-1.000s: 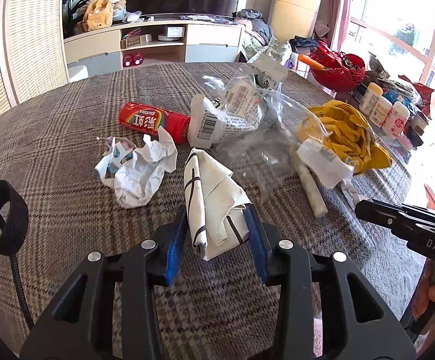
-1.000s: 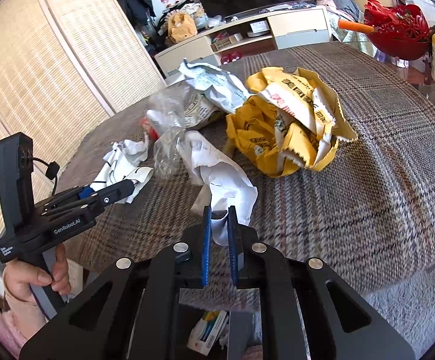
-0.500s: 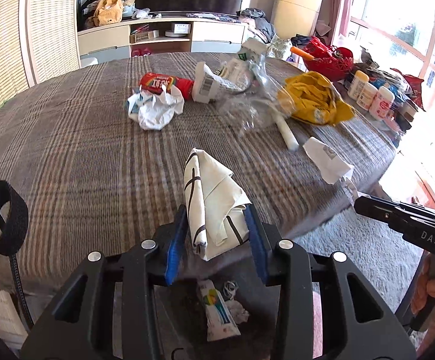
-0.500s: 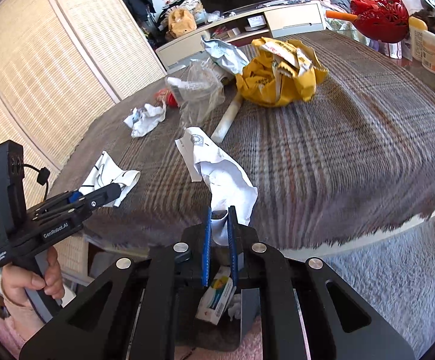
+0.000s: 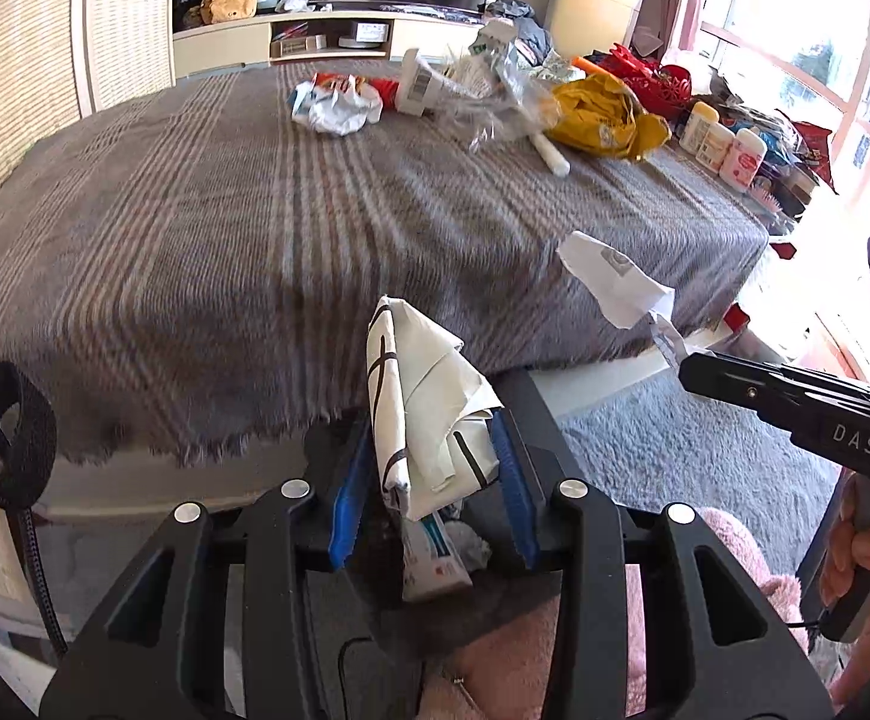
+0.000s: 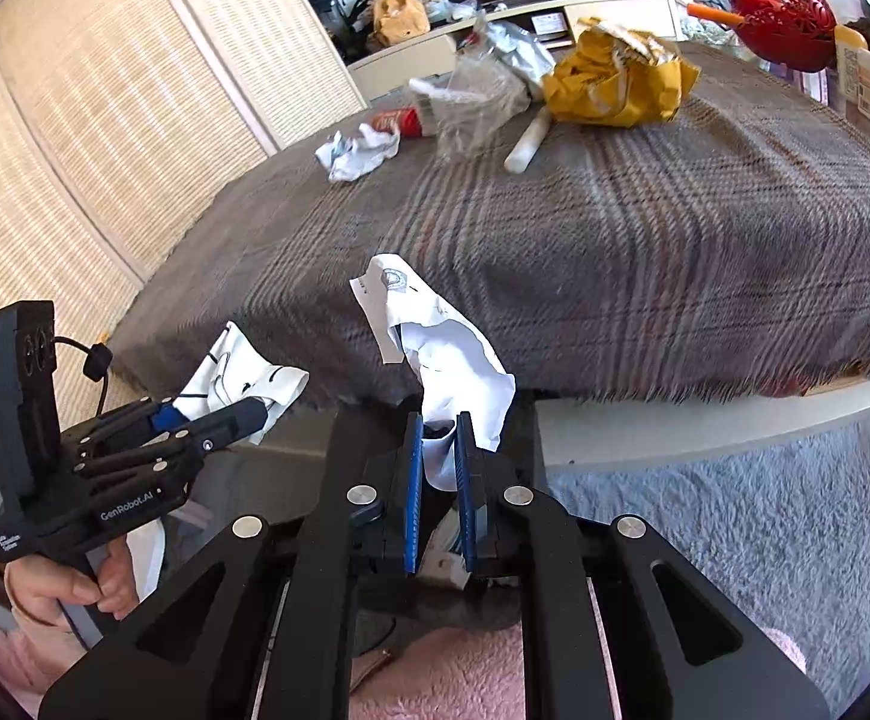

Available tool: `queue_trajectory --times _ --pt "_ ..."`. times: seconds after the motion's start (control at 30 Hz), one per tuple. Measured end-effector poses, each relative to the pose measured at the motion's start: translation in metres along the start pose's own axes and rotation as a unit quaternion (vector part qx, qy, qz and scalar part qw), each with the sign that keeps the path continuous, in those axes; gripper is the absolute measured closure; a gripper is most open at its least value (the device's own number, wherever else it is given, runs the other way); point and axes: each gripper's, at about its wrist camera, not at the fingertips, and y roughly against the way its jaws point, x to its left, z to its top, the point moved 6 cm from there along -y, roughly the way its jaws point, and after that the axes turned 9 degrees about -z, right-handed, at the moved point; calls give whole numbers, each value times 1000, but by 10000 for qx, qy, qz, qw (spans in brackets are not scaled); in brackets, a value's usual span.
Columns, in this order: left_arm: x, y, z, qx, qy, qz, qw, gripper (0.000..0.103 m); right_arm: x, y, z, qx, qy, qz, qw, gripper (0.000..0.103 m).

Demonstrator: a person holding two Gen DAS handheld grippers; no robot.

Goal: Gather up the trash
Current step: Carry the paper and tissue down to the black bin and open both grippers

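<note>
My left gripper (image 5: 432, 480) is shut on a folded white paper with black lines (image 5: 429, 396), just off the table's near edge. My right gripper (image 6: 440, 462) is shut on a crumpled white paper (image 6: 447, 348). Both hang over a dark bin (image 5: 534, 414) that holds a toothpaste box (image 5: 435, 558). In the right wrist view the left gripper (image 6: 243, 414) shows at the left with its paper (image 6: 237, 372). Far back on the plaid tablecloth (image 5: 255, 210) lie a crumpled paper (image 5: 339, 108), a clear plastic bag (image 5: 495, 102), a yellow bag (image 5: 603, 114) and a white tube (image 5: 549, 153).
Bottles (image 5: 717, 144) and a red basket (image 5: 657, 78) stand at the table's right side. A grey carpet (image 5: 675, 450) covers the floor to the right of the bin. A pink fluffy fabric (image 6: 465, 678) lies below the grippers. A low cabinet (image 5: 315, 42) stands behind the table.
Both grippers have drawn back from over the table, past its near edge and slightly down, each carrying its paper. The bin now shows beneath them.
</note>
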Motion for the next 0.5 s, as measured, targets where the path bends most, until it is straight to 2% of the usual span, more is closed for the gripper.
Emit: queue_trajectory --times 0.5 --pt "4 -32 -55 535 205 -61 9983 65 6 -52 -49 832 -11 -9 9965 91"
